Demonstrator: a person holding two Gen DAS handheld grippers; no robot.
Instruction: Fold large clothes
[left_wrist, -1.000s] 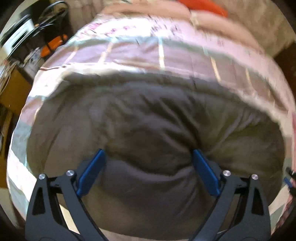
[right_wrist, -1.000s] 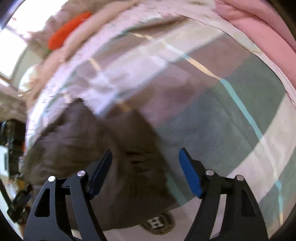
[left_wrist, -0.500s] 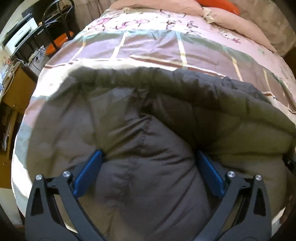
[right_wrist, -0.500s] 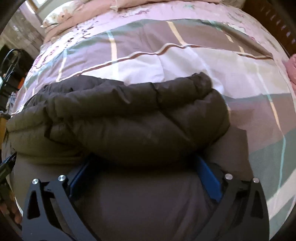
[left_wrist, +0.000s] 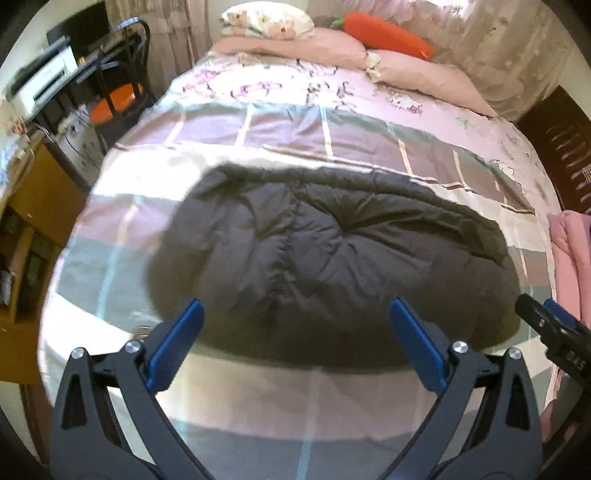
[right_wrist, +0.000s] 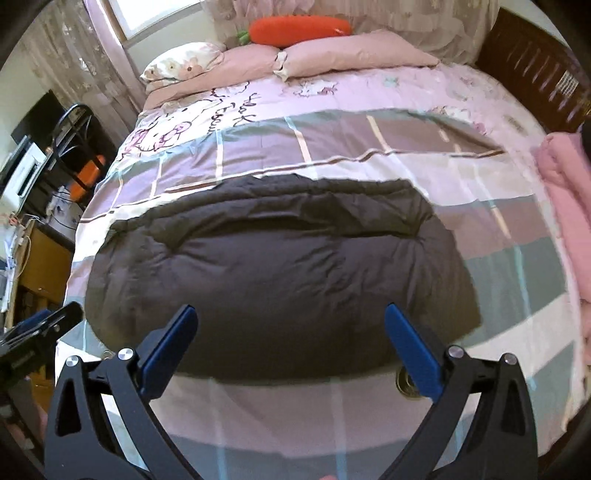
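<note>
Currently the left gripper (left_wrist: 293, 341) and right gripper (right_wrist: 290, 341) both stand with jaws spread wide, holding nothing, above the near edge of the bed (left_wrist: 258, 402). Directly ahead of both lies the jacket (right_wrist: 280, 288), a dark padded bundle with its long axis running left to right across the bedspread. Neither gripper is clearly nearer. Sleeves and any fold layers underneath are hidden; motion blur softens the jacket's left edge in the left view.

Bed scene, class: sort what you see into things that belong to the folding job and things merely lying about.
Belongs to the job:
dark puffer jacket, folded on the bed
left gripper, jaws open
right gripper, jaws open

Just lying about:
carrot cushion
pink pillows
pink garment
plaid bedcover
</note>
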